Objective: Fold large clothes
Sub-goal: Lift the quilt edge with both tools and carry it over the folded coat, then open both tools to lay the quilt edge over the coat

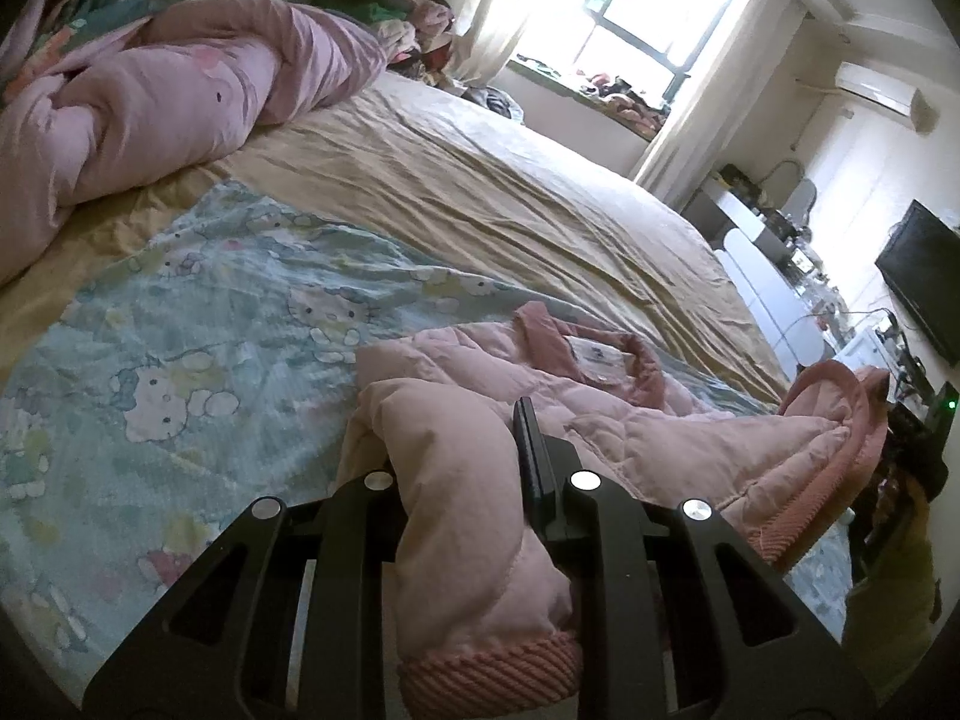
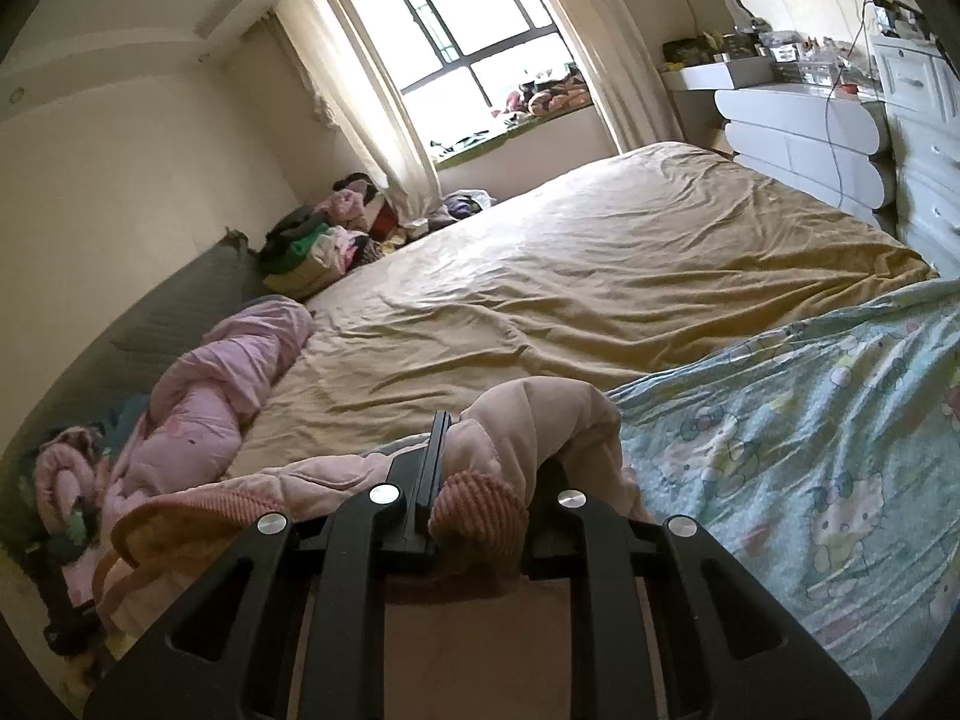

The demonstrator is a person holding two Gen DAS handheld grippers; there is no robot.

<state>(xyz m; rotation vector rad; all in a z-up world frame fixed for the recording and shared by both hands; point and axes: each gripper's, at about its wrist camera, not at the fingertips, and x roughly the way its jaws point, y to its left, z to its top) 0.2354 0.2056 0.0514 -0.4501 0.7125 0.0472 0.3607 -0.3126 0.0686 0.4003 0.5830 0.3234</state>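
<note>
Both claws, left claw and right claw, gripped the pink jacket over the bed; the window stood at twelve o'clock.

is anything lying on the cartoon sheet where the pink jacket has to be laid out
Nothing visible does. Both grippers already clamp the pink jacket, and the cartoon-print sheet beside it lies bare; the pink quilt sits farther off, near the headboard.

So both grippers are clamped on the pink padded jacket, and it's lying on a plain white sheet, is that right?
Not quite. Both the left gripper and right gripper are shut on the pink padded jacket, but it lies on a pale blue cartoon-print sheet, as the left wrist view shows. The plain bedding beyond it is tan, not white.
</note>
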